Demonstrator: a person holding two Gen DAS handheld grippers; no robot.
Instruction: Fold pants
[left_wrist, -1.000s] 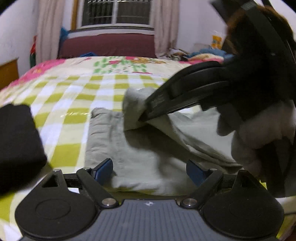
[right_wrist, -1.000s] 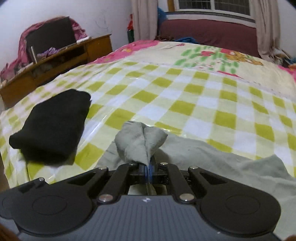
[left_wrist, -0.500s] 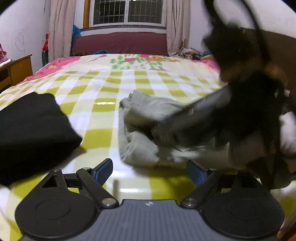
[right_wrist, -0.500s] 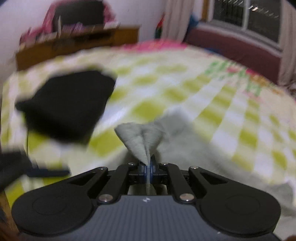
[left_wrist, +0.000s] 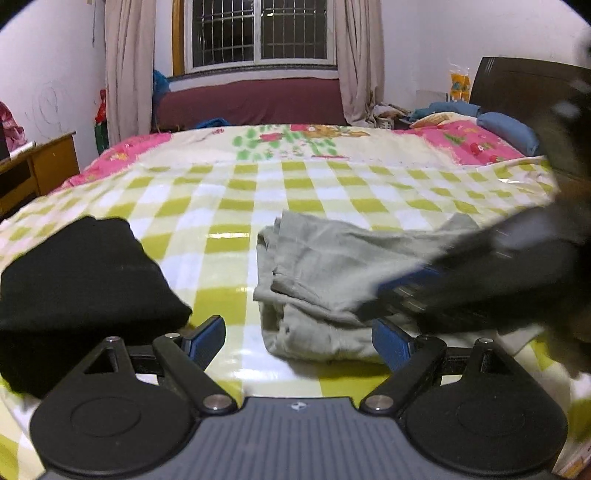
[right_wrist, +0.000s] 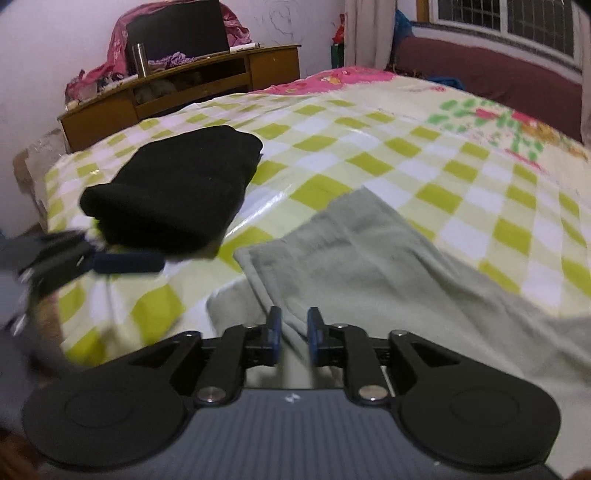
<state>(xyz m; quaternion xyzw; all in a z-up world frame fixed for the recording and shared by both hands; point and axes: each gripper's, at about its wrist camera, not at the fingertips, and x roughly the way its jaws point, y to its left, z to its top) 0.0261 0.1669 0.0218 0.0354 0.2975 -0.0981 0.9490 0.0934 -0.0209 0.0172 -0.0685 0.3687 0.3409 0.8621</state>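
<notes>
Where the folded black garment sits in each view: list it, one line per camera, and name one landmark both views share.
Left wrist view: the folded black garment lies at lower left on the checked bedspread, left of the grey pants.
Right wrist view: it lies left of centre, up-left of the grey pants, in front of the wooden desk.
Shared landmark: the barred window above the maroon headboard, at top centre on the left, top right on the right.

The pants (left_wrist: 314, 280) lie folded on the bed (left_wrist: 295, 184), just ahead of the left gripper (left_wrist: 299, 341) and slightly to its right. A folded garment (left_wrist: 81, 280) lies on the bed to that gripper's left, apart from the pants. The right gripper (right_wrist: 294, 334) sits over the pants' near part, the garment ahead to its left
</notes>
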